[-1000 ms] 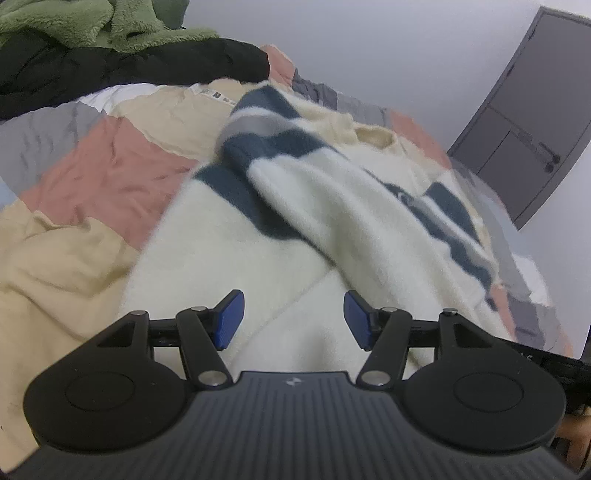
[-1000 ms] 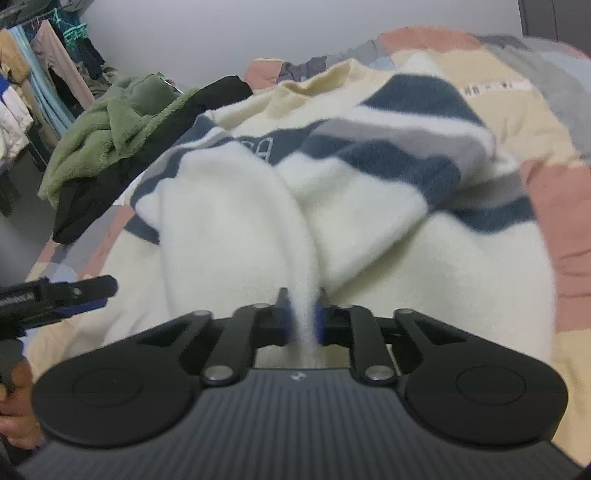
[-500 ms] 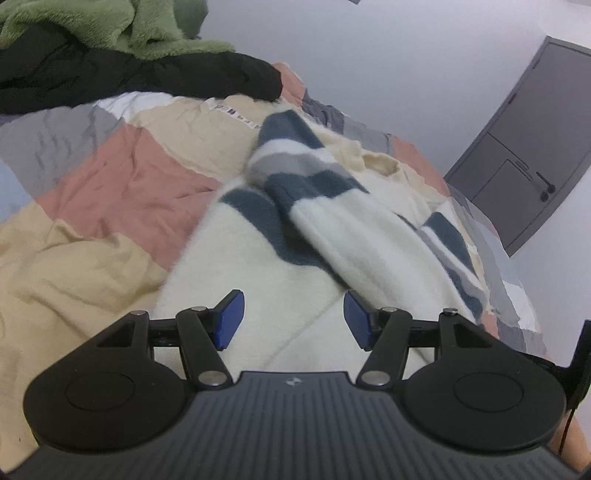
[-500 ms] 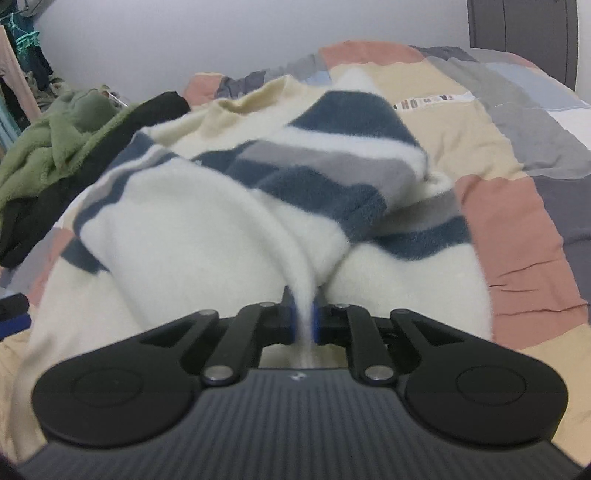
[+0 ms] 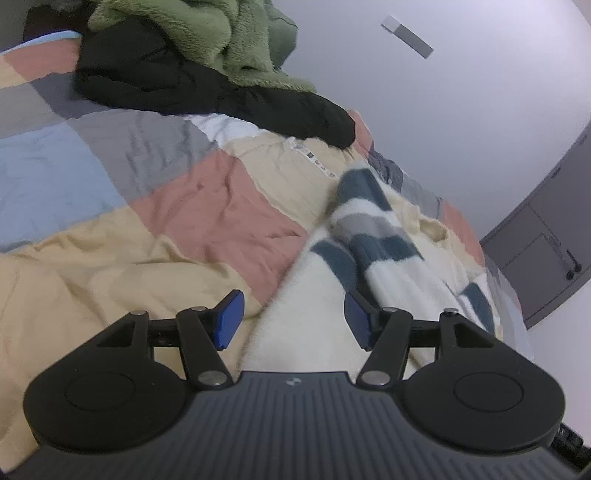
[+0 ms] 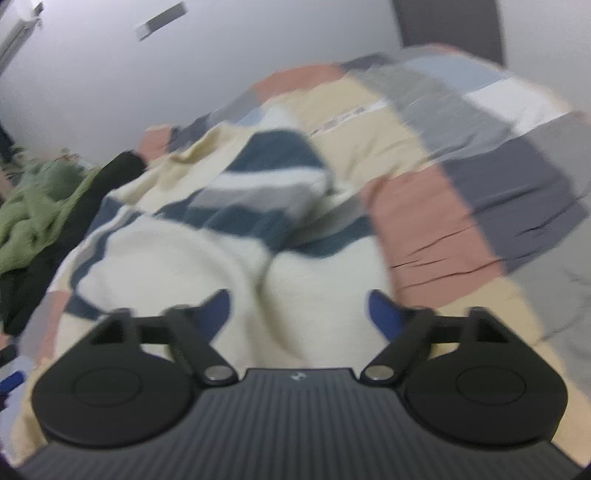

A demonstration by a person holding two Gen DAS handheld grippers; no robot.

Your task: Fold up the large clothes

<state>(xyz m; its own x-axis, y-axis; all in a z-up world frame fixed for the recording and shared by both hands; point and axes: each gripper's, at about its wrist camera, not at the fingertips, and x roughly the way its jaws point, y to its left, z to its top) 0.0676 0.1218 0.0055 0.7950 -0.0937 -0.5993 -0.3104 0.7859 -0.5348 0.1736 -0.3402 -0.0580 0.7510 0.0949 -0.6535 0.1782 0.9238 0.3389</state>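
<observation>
The striped sweater (image 6: 229, 236) is laid on the bed (image 5: 221, 206). The right hand-held gripper (image 6: 299, 314), just opened, and the left hand-held gripper (image 5: 293, 319) are held agape, empty. Green and black clothes (image 5: 207, 62) are heaped at eleven o'clock.

A fluffy cream sweater (image 6: 207, 258) with navy and grey stripes lies on the patchwork bed (image 5: 221, 206), its striped sleeve (image 5: 369, 229) folded across toward twelve o'clock.

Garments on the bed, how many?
3. The striped cream sweater lies nearest, below both open grippers. The black garment is at the far edge, and the green fleece is piled on it. More may be hidden.
</observation>
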